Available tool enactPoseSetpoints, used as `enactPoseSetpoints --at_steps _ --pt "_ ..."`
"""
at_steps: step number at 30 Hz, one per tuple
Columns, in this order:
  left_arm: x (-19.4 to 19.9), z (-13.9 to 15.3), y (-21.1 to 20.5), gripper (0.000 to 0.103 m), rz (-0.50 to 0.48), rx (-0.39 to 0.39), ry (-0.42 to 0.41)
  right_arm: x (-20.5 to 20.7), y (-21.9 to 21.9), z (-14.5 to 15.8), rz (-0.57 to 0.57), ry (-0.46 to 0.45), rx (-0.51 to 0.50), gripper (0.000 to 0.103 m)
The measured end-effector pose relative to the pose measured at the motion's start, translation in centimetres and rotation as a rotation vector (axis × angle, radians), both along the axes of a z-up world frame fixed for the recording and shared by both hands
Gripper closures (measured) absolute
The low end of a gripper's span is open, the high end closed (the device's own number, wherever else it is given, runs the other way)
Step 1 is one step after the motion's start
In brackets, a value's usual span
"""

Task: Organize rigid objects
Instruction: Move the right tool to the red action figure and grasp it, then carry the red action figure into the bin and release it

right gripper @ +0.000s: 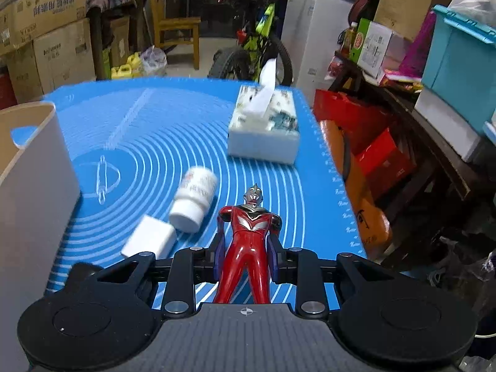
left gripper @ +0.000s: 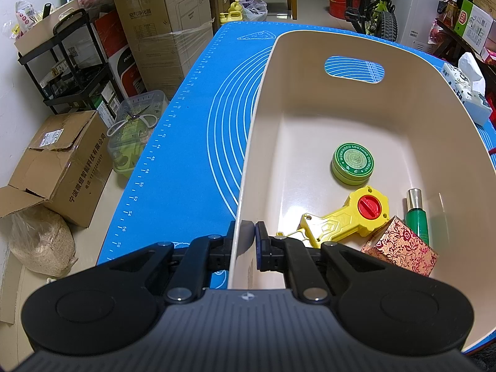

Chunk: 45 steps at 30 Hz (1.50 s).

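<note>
My left gripper (left gripper: 246,238) is shut on the near wall of the beige bin (left gripper: 310,49), one finger outside and one inside. In the bin lie a green round tin (left gripper: 352,163), a yellow toy with a red knob (left gripper: 347,217), a green tube (left gripper: 417,217) and a red-and-gold patterned box (left gripper: 403,248). My right gripper (right gripper: 246,257) is shut on a red and silver hero figure (right gripper: 248,241), held above the blue mat (right gripper: 155,124). On the mat lie a white pill bottle (right gripper: 193,198) on its side and a white block (right gripper: 148,238). The bin's wall (right gripper: 34,186) stands at the left.
A tissue box (right gripper: 265,127) sits on the mat's far right. The mat's left edge (left gripper: 145,167) drops to cardboard boxes (left gripper: 62,164), a clear container and a sack on the floor. A red bag and shelves crowd the table's right side. A bicycle and chair stand beyond.
</note>
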State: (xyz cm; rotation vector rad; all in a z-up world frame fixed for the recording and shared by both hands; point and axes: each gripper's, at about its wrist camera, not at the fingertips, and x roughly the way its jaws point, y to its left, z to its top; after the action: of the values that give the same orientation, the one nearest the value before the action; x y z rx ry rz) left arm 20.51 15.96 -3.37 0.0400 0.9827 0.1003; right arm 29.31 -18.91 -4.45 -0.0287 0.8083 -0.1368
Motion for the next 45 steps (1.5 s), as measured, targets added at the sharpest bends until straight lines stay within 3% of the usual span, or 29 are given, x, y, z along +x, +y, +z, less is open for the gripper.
enactPoseSetpoints --at_steps 10,17,23,31,45 --pt "0.0 -0.1 -0.1 0.091 0.000 0.001 0.001 -1.7 1.9 5.1 0.045 -0.163 0.046 0.066" --pt "0.1 0.0 -0.1 0.091 0.000 0.001 0.000 -2.7 6.3 8.9 0.162 -0.280 0.080 0.066" --pt "0.1 0.0 -0.1 0.091 0.000 0.000 0.000 -2.8 11.1 10.3 0.293 -0.318 0.104 0.066" --pt "0.0 0.0 -0.2 0.091 -0.002 -0.002 0.000 -2.6 17.1 9.0 0.415 -0.250 0.121 0.066" --pt "0.0 0.0 -0.4 0.091 0.000 0.003 0.001 -2.5 22.7 3.1 0.601 0.066 0.041 0.065"
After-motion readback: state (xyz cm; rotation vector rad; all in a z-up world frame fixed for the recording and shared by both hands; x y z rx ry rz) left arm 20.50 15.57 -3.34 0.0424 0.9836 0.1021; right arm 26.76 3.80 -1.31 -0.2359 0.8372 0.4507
